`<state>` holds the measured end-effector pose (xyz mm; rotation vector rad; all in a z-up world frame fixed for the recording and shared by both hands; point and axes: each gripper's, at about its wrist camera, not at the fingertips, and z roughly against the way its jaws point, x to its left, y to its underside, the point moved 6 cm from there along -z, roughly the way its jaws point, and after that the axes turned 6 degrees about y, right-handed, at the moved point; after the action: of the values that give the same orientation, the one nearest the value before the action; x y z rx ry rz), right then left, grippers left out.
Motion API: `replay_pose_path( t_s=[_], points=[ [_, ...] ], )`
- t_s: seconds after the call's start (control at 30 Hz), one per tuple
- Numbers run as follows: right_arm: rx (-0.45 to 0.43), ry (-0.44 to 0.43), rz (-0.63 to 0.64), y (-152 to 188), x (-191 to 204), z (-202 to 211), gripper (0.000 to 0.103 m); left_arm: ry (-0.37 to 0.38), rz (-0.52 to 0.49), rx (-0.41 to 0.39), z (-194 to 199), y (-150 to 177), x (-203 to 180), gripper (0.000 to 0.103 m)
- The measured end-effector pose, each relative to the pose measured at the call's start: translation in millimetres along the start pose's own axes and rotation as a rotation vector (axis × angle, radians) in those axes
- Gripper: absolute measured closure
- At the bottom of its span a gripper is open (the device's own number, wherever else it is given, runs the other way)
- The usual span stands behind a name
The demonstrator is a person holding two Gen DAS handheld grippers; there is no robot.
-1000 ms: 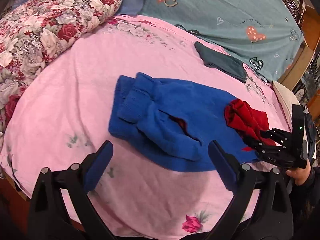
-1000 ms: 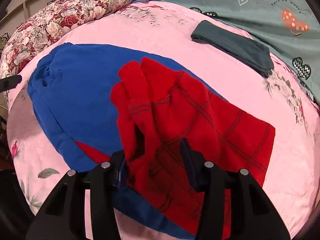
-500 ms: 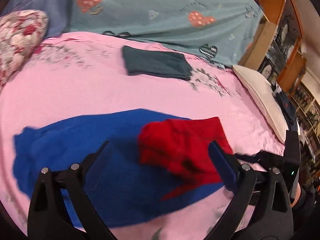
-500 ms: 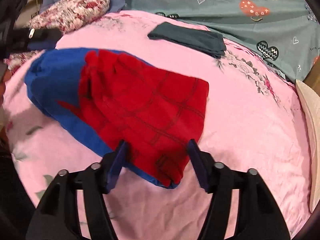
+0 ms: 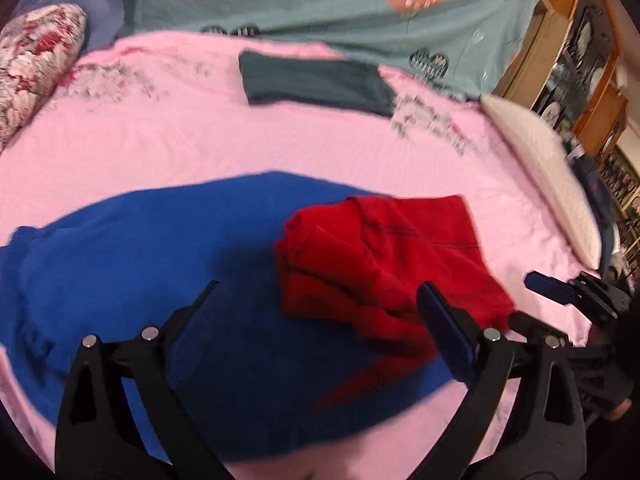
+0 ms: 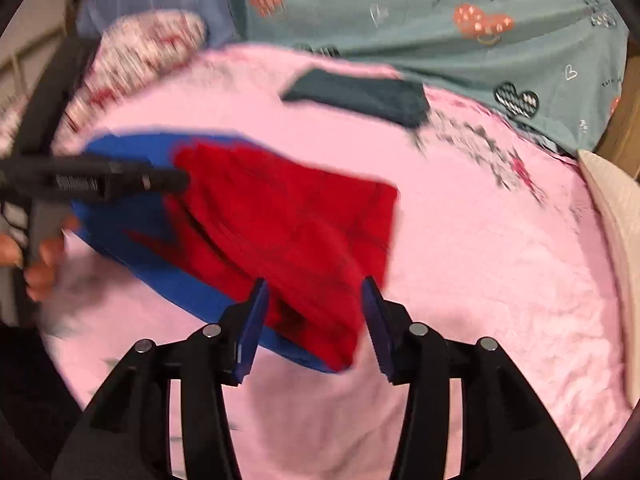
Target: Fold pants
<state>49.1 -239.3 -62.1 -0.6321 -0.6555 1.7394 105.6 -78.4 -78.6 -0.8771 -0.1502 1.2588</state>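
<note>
The red-and-blue pants (image 5: 248, 280) lie between and ahead of my fingers, red part doubled over the blue. Both my left gripper (image 5: 320, 320) and right gripper (image 6: 314, 316) stand apart, holding nothing. More folding seems left.

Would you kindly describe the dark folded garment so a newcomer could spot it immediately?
Start from the pink bedsheet covering the bed, and look to its far side, near the teal heart-print blanket. There the dark teal folded garment lies alone, flat and rectangular. Unlike the blue and red pants nearer the camera, it is small, neatly folded and muted in colour.
</note>
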Motion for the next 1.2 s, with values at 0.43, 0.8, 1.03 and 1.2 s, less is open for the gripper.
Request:
replay_pose_path(
  t_s=[0.43,0.8,1.03,1.2],
  points=[
    [-0.063,-0.206,0.077,-17,90,-11,0.031,-0.036,0.516,-0.139,110,64,140,0.007],
    [-0.051,-0.208,0.083,-9,101,-15,0.031,-0.047,0.674,-0.175,84,56,171,0.008],
    [-0.065,-0.178,0.089,-6,98,-12,0.031,0.017,0.734,-0.133,67,58,182,0.088],
    [-0.059,-0.136,0.011,-8,75,-17,0.031,0.033,0.701,-0.169,72,54,175,0.091]
  ],
)
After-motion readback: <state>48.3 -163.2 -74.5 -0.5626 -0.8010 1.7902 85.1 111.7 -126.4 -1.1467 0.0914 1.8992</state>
